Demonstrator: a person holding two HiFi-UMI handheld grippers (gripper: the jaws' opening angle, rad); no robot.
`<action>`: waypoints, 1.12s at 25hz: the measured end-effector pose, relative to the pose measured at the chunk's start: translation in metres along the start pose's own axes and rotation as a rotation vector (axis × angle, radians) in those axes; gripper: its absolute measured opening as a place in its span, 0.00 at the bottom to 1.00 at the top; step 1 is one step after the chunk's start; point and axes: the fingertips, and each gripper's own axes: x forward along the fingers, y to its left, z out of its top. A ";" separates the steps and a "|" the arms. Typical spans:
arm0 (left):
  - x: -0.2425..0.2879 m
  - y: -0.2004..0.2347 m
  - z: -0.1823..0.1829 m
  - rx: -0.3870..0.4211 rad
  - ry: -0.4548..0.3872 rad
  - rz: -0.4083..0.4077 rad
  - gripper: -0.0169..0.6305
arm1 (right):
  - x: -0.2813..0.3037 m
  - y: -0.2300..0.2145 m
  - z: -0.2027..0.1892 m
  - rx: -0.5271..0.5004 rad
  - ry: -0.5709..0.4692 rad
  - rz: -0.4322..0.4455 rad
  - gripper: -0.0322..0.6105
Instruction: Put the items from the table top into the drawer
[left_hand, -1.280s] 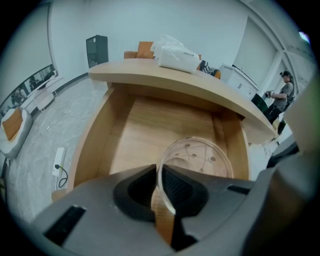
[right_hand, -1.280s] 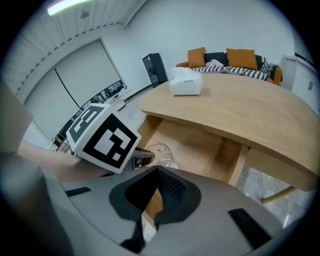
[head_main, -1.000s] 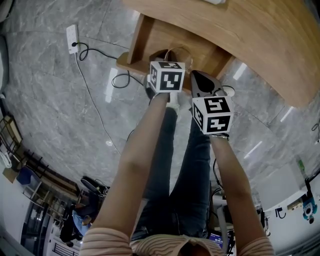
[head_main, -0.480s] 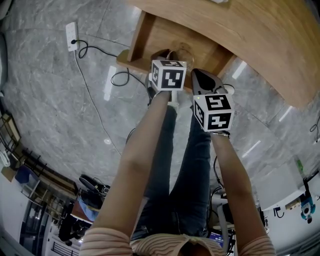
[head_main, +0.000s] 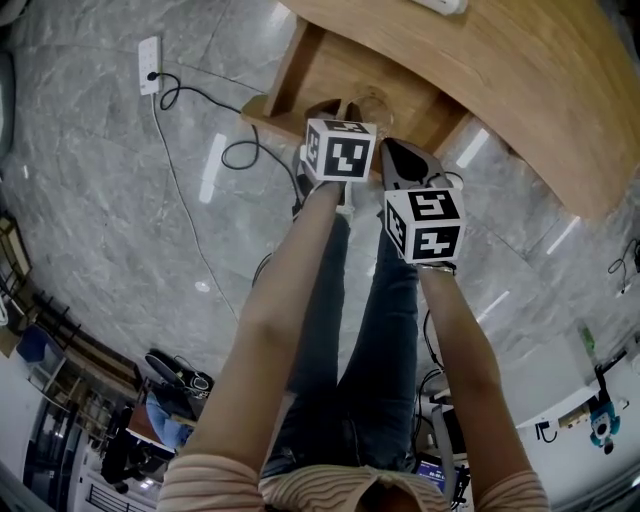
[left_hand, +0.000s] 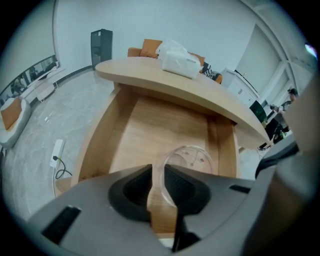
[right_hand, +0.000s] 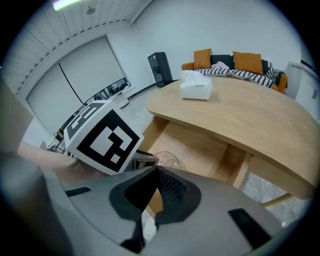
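Note:
An open wooden drawer (left_hand: 145, 125) hangs under the curved table top (left_hand: 175, 85). A clear round dish (left_hand: 192, 157) lies on the drawer's floor, also in the head view (head_main: 370, 103) and the right gripper view (right_hand: 167, 159). My left gripper (left_hand: 158, 167) points steeply down into the drawer. Its jaws have just been opening, and the dish's near rim shows in the narrow gap without being pressed. My right gripper (right_hand: 156, 170) hovers beside it at the drawer's front, its tips touching and nothing held. A white tissue pack (right_hand: 196, 86) rests on the table top.
The drawer's side walls (left_hand: 95, 140) flank the dish. On the marble floor to the left lie a power strip (head_main: 150, 66) and its black cable (head_main: 185, 190). My legs stand below the grippers. A sofa with orange cushions (right_hand: 235, 62) is beyond the table.
The head view has shifted slightly. Both grippers stay where they were over the drawer's front.

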 end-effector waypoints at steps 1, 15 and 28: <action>-0.005 0.000 0.001 -0.003 -0.012 -0.004 0.13 | -0.002 0.003 0.002 -0.004 -0.004 -0.001 0.05; -0.097 0.012 0.027 -0.051 -0.185 -0.049 0.09 | -0.049 0.036 0.039 -0.019 -0.094 0.001 0.05; -0.203 -0.010 0.082 -0.047 -0.352 -0.119 0.05 | -0.122 0.052 0.100 0.030 -0.244 0.003 0.05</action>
